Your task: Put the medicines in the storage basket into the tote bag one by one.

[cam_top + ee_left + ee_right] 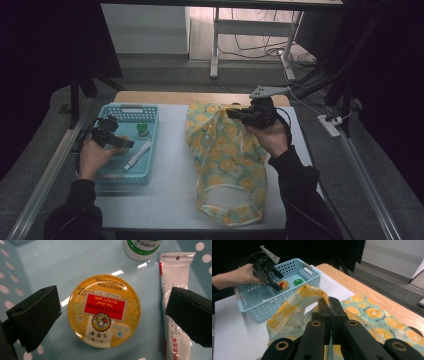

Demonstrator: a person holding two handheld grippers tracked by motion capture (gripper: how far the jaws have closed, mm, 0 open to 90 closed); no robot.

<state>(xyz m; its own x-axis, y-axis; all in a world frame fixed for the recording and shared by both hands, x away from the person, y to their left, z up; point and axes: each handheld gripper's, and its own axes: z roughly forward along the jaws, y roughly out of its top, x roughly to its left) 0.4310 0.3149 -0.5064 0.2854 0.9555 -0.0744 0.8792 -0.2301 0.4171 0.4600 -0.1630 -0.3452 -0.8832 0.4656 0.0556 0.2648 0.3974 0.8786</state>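
The left gripper (121, 143) is held over the light blue basket (150, 172) at the left of the table (170, 200), pointing down into it. Its jaws are spread wide, and nothing is gripped between them. In the left gripper view a round yellow candy tin (104, 311) is seen lying flat on the basket floor, between the two black pads and apart from both. A white tube (176, 277) is seen just right of the tin in that view, with the right pad standing over its middle; whether the pad touches it cannot be told. A small bottle with a green cap (143, 129) is set at the far side of the basket, beyond the tin.

The right gripper (234, 114) is held above the far right part of the table, pointing left. Its jaws are pressed together, and the edge of the orange-patterned cloth bag (227, 165) is pinched between them and lifted, as seen in the right gripper view (329, 305). The rest of the bag is spread flat over the middle of the table, with its handle end at the near edge. The bag and the basket are kept apart by a strip of bare table.
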